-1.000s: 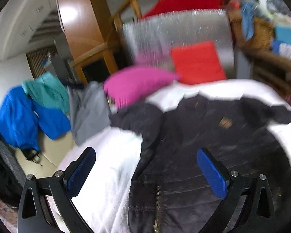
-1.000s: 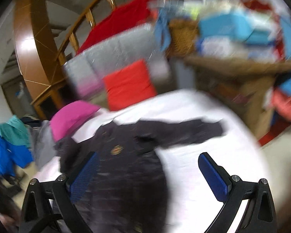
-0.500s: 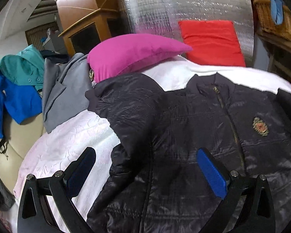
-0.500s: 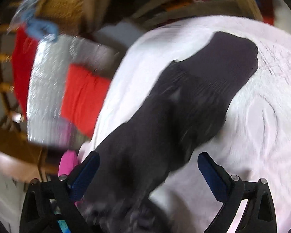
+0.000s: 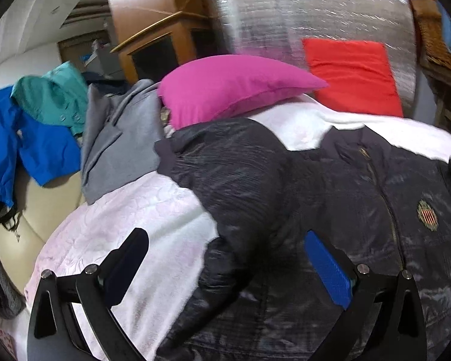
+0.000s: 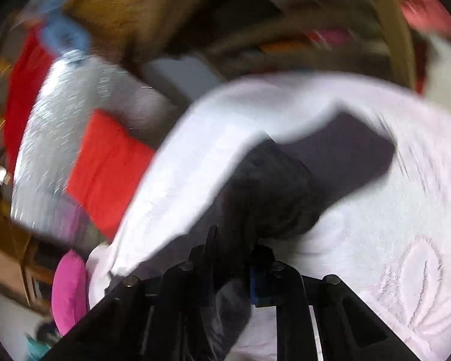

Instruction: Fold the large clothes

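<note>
The black jacket (image 5: pixel 330 210) is lying spread on the white bed cover (image 5: pixel 141 219), front side up, with its collar toward the pink pillow (image 5: pixel 225 90) and the red cushion (image 5: pixel 351 75). We are holding the left gripper (image 5: pixel 225 258) with its jaws wide apart over the jacket's left sleeve, and the pads are not pressing on it. Our right gripper (image 6: pixel 234 258) has just been closing, and now it is pinching the other sleeve (image 6: pixel 300 186) near the cuff; this view is blurred.
</note>
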Available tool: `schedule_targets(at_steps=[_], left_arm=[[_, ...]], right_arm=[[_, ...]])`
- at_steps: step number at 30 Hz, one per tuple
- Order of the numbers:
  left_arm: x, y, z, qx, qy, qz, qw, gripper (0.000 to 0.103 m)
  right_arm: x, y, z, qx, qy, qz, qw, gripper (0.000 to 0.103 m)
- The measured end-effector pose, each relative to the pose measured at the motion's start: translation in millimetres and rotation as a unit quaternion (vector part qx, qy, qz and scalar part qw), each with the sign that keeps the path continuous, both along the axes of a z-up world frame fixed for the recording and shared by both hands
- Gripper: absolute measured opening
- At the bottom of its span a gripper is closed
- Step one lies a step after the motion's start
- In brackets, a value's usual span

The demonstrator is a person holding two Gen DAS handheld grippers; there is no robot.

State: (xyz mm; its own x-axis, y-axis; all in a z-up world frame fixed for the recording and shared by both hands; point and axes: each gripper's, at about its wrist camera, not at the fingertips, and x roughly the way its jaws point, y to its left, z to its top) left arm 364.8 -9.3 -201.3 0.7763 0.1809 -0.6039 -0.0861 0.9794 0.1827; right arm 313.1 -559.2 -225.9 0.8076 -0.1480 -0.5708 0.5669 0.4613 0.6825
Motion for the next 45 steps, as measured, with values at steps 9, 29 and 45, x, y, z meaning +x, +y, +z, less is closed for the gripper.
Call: schedule_targets(at_steps=[9,29,45], left_arm=[[1.6,56.7,6.7,-0.016,-0.006,0.060,0.9980,0.103],[-8.8,63.5,8.2,-0.033,-0.028,0.024,0.9988,0.103],[52.9,1.7,-65.1,-0.034,0.107,0.001,0.9937,0.103]], right_arm=[[46.8,158.8,111.5,-0.117,-0.063,0.165,0.977,0.017],[27.4,319.7,-47.1,0.040,0.035,0.452,0.891,0.082],[65.0,197.0,-54.9,-0.084,0.070,0.269,0.957,0.047]])
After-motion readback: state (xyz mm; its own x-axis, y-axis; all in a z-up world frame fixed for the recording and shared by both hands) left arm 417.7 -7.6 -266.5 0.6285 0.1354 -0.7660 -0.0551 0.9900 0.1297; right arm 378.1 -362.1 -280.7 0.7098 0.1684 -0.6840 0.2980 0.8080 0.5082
